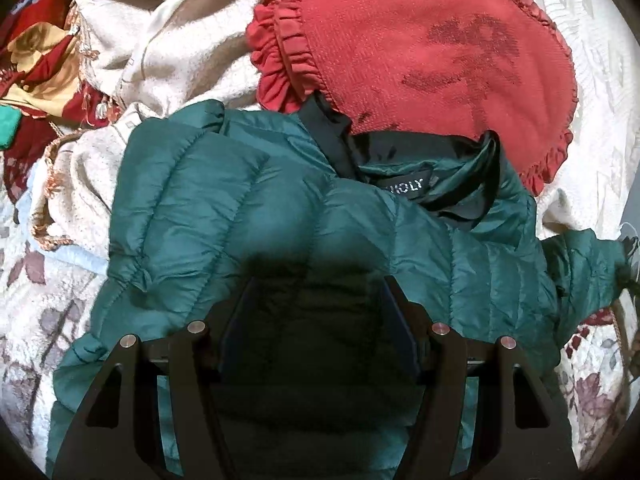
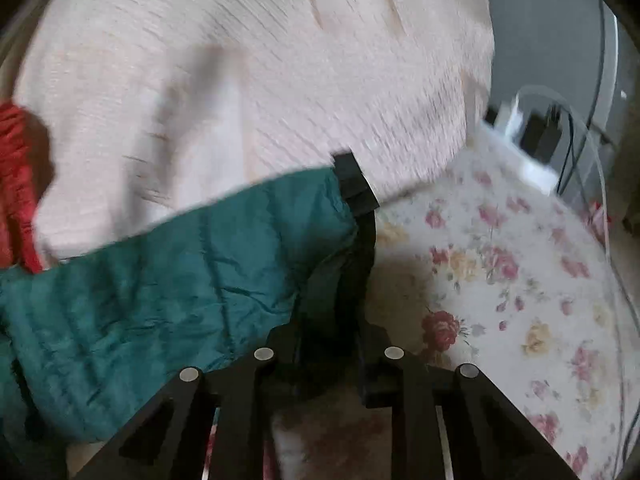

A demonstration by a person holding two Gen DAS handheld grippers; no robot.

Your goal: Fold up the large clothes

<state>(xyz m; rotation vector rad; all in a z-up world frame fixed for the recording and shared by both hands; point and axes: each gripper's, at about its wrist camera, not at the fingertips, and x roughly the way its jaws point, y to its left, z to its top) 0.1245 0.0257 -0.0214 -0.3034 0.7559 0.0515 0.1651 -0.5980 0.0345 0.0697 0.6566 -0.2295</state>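
Observation:
A dark green quilted puffer jacket (image 1: pixel 248 216) lies on the bed, its black-lined collar and label (image 1: pixel 404 186) toward the far side. My left gripper (image 1: pixel 318 288) hovers over the jacket's body with its jaws wide apart and nothing between them. In the right wrist view my right gripper (image 2: pixel 328 332) is shut on the jacket's black-trimmed edge (image 2: pixel 356 196), which it holds above the bedsheet; the green sleeve (image 2: pixel 160 280) trails off to the left.
A red frilled cushion (image 1: pixel 400 52) lies just beyond the collar. Cream knit clothes (image 1: pixel 152 52) and red patterned fabric (image 1: pixel 36 60) are piled at the left. A cream knit blanket (image 2: pixel 240 80), the floral bedsheet (image 2: pixel 500 280), a bed edge and cables (image 2: pixel 560 140) show on the right.

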